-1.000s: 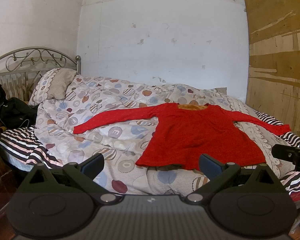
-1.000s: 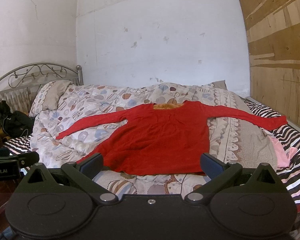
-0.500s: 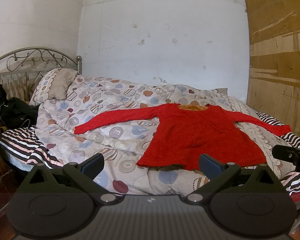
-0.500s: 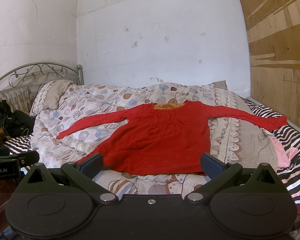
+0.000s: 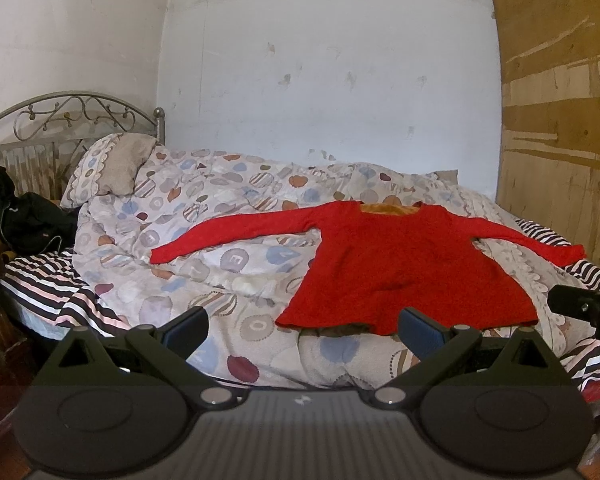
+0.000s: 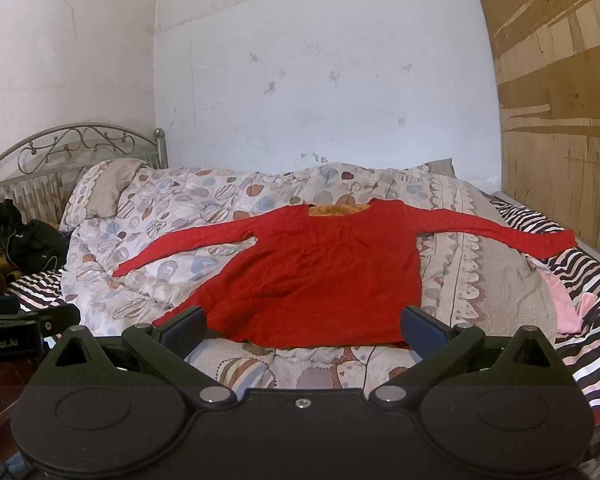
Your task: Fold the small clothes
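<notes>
Red top [image 6: 320,276] flat on quilt [image 6: 480,280]: soft, light, limp; best pinched at sleeve cuffs or hem. Left gripper [image 5: 302,326] and right gripper [image 6: 303,325]: jaws apart, empty.

Red long-sleeved top [image 5: 408,264] [image 6: 320,276]: one item, knit-textured fabric, bright red outside with an orange-gold lining showing at the wide neckline. Lies flat, front up, unfolded. Neckline toward the far wall, hem toward the near edge; hem flares slightly wider than the shoulders. Both sleeves spread straight out to either side, almost level with the shoulders, each slanting a little toward the near side at the cuff. Body shows light creases and soft ripples; hem edge slightly uneven, a darker layer peeking from under it. Nothing rests on it.
</notes>
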Action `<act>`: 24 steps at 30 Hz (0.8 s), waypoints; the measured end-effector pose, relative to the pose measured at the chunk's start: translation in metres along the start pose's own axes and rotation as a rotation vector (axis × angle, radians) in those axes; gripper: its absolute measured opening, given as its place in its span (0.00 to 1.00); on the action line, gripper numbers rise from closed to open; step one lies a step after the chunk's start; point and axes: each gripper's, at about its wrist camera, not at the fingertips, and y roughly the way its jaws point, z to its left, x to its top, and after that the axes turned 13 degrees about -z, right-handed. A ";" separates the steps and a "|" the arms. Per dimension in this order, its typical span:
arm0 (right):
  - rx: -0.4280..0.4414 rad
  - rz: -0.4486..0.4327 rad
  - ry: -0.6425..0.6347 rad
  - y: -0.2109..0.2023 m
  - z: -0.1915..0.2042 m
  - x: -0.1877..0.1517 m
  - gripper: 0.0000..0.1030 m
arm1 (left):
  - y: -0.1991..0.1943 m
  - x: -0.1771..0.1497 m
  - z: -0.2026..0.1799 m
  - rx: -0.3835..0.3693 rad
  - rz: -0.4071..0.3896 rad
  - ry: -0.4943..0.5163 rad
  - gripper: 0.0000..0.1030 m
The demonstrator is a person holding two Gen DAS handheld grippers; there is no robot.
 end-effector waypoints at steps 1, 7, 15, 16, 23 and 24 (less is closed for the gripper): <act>0.000 0.000 0.001 0.000 0.000 0.000 1.00 | 0.002 0.000 0.001 -0.001 0.003 0.003 1.00; -0.016 -0.002 0.000 0.003 -0.004 -0.006 1.00 | 0.036 0.000 -0.011 0.006 0.063 0.058 1.00; -0.088 0.043 0.047 0.031 -0.029 -0.020 1.00 | 0.102 0.016 -0.023 -0.012 0.125 0.124 1.00; -0.097 0.048 0.053 0.036 -0.033 -0.021 1.00 | 0.111 0.019 -0.024 -0.018 0.131 0.134 1.00; -0.218 0.064 0.031 0.085 -0.063 -0.018 1.00 | 0.187 0.040 -0.036 -0.098 0.122 0.189 1.00; -0.230 0.072 0.026 0.094 -0.068 -0.018 1.00 | 0.198 0.041 -0.039 -0.103 0.127 0.193 1.00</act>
